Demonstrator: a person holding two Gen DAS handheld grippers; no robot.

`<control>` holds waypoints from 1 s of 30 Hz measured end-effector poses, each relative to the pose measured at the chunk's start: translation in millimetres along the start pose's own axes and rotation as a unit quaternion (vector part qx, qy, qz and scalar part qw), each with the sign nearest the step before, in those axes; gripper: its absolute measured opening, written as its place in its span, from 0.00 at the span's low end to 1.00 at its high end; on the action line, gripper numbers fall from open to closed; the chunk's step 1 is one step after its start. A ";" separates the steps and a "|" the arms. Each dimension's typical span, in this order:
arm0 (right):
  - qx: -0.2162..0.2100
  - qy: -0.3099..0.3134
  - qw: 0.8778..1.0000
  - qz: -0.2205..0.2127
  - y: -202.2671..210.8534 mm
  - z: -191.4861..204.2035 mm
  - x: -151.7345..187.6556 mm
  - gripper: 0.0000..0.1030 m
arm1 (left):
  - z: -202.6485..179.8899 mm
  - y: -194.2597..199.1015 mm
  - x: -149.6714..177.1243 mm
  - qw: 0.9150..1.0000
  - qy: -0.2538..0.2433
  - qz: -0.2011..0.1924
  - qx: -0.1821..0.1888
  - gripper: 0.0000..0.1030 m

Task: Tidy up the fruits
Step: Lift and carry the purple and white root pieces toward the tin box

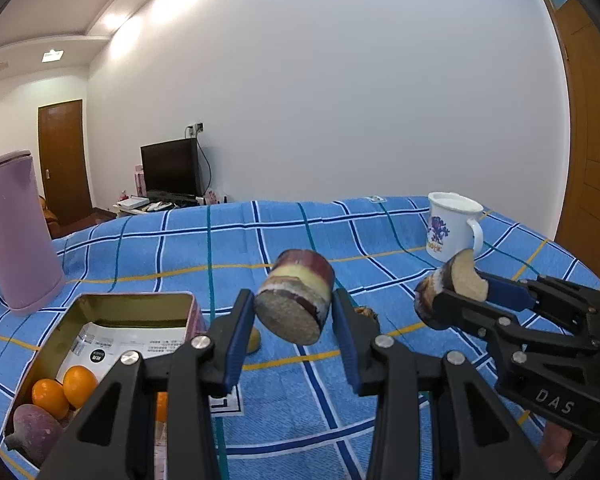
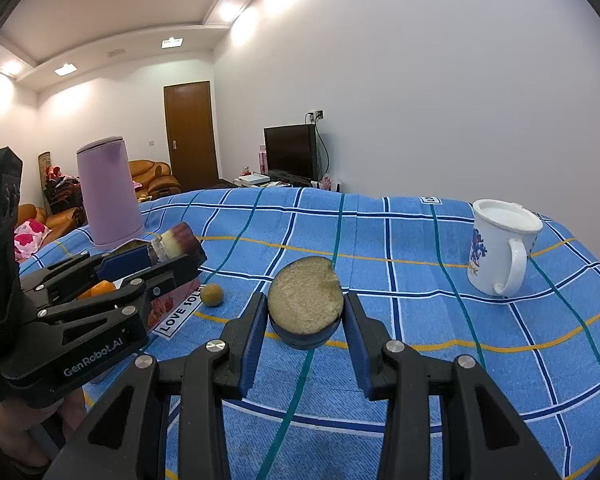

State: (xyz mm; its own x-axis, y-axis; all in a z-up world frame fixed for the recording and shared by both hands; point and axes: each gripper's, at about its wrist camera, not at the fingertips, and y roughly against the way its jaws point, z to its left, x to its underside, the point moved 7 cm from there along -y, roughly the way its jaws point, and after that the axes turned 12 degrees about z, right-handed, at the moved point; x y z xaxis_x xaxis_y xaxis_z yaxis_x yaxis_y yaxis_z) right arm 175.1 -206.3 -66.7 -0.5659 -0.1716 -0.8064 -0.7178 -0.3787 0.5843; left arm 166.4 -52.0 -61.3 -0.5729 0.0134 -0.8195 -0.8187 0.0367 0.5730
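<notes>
Black fingers with blue pads fill the bottom of the left wrist view, where the left gripper (image 1: pixel 294 312) is clamped on a purple sugarcane chunk (image 1: pixel 296 296), held above the blue checked cloth (image 1: pixel 260 236). At lower left an open tin box (image 1: pixel 140 300) holds oranges (image 1: pixel 64 392) and a purple fruit (image 1: pixel 32 432), seen only here. At right the right gripper (image 1: pixel 456 292) grips a second cane piece (image 1: pixel 460 280).

From the right wrist view, the right gripper's jaws pinch that piece, its pale fibrous cut face at centre. A small brown round fruit (image 2: pixel 212 294) lies beside the tin. The white mug (image 2: pixel 500 248) stands right, the purple jug (image 2: pixel 108 192) upper left.
</notes>
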 end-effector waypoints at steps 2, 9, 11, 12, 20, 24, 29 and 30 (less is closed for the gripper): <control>0.000 0.000 1.000 -0.002 0.3 0.0 -0.3 0.39 | 0.4 1.9 -0.1 1.000 0.001 -0.004 0.000 0.40; 0.000 0.002 1.000 -0.011 2.2 -1.5 -1.3 0.39 | -0.6 6.8 -0.7 1.000 -0.003 -0.014 -0.003 0.40; 0.000 0.003 1.000 -0.014 3.0 -1.1 -1.5 0.39 | -0.4 8.1 -0.8 1.000 -0.003 -0.017 -0.004 0.40; -0.001 0.004 1.000 -0.016 3.3 -0.7 -1.7 0.39 | -0.4 8.3 -0.7 1.000 -0.003 -0.018 -0.004 0.40; 0.001 0.008 0.999 -0.031 9.7 0.7 -0.3 0.39 | -2.3 14.2 0.7 1.000 -0.008 -0.028 -0.008 0.40; 0.003 0.012 0.999 -0.034 11.5 2.1 -0.7 0.39 | -2.8 15.2 0.8 1.000 -0.009 -0.029 -0.006 0.40; 0.007 0.013 0.999 -0.035 11.9 2.6 -1.5 0.39 | -2.5 16.0 0.9 1.000 -0.010 -0.028 -0.006 0.40; 0.008 0.013 0.999 -0.035 12.5 2.4 -1.6 0.39 | -2.6 16.0 1.0 1.000 -0.010 -0.028 -0.006 0.40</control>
State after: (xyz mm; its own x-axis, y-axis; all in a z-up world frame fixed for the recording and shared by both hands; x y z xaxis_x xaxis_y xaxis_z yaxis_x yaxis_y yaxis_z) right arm 166.0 -208.6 -57.9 -0.5031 -0.1679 -0.8478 -0.7625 -0.3755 0.5269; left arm 152.7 -54.0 -53.0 -0.5252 0.0313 -0.8504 -0.8501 0.0265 0.5260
